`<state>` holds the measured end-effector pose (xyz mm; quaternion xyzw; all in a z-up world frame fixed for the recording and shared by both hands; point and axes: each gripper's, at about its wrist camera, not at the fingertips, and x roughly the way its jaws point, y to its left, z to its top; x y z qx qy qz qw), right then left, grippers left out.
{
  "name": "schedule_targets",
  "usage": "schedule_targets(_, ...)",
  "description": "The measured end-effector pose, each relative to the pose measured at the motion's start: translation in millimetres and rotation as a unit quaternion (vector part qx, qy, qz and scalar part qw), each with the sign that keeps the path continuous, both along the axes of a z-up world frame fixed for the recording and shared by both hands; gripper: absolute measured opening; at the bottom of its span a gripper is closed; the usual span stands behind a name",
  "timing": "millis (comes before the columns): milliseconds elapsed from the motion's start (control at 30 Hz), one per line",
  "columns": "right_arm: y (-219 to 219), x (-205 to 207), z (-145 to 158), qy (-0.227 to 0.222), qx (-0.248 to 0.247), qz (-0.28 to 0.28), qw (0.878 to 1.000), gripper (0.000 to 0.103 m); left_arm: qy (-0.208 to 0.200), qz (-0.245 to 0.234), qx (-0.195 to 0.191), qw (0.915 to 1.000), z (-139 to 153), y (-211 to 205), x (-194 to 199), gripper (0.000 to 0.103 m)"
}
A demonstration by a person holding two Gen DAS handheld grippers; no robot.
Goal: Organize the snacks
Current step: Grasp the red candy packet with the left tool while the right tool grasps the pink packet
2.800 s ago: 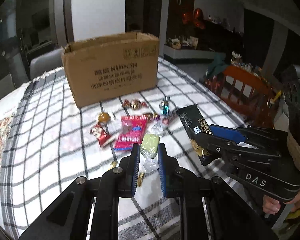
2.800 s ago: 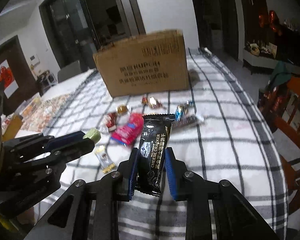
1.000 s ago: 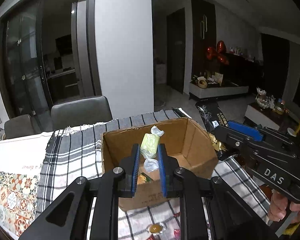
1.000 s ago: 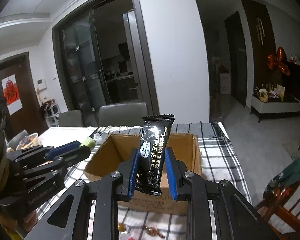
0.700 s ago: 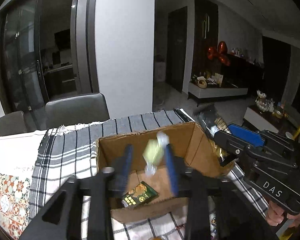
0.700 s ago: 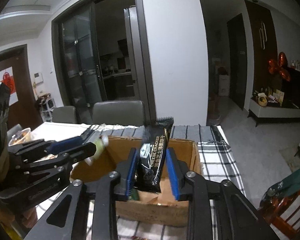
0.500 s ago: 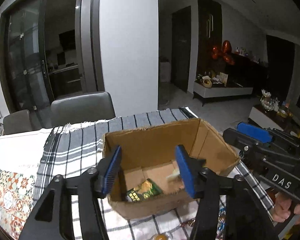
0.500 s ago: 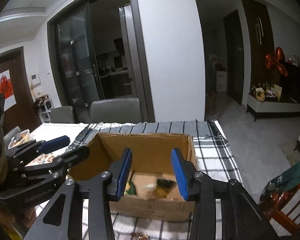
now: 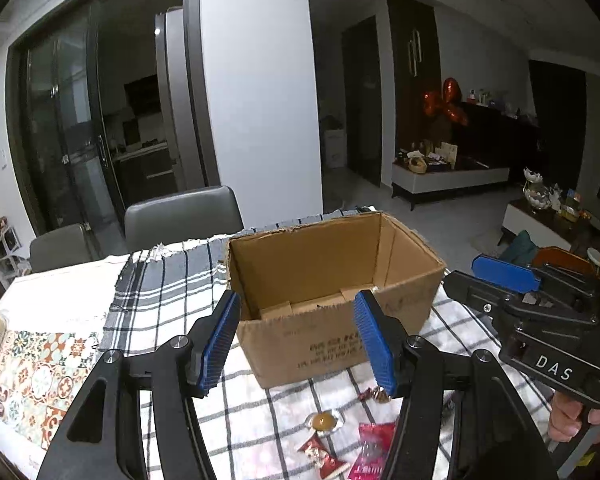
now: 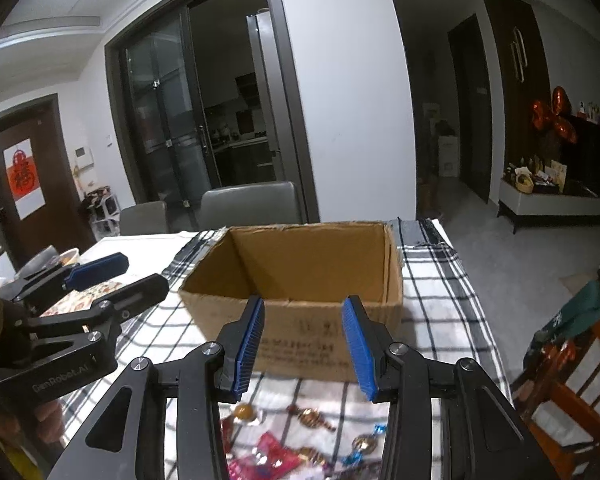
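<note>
Both tongs, left (image 9: 300, 340) and right (image 10: 304, 344), spread wide, empty, before box (image 9: 332, 280) | loose snacks (image 10: 300, 440) on desk (image 10: 440, 312) below | risk: I snag box wall descending, or pinch checked cloth with candy.

Box (image 10: 300, 264) floor hidden by near wall; pink pack (image 10: 268, 458) cut off

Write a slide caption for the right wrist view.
Open right gripper facing the cardboard box, loose snacks below.
</note>
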<state>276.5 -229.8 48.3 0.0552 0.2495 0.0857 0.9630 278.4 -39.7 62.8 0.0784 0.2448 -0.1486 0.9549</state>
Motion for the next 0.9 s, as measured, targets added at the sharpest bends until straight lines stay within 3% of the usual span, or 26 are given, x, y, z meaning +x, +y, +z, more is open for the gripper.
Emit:
schedule_targets(267,11,-30,-12,0.006,0.008,0.005,1.000,0.042,0.002,0.005,0.003,1.0000,-9,11,-26,0.058)
schedule_targets(900,23,-54,-88,0.102,0.034,0.007,0.994,0.042,0.101,-0.005,0.015,0.9947,-92,25,-47,0.056)
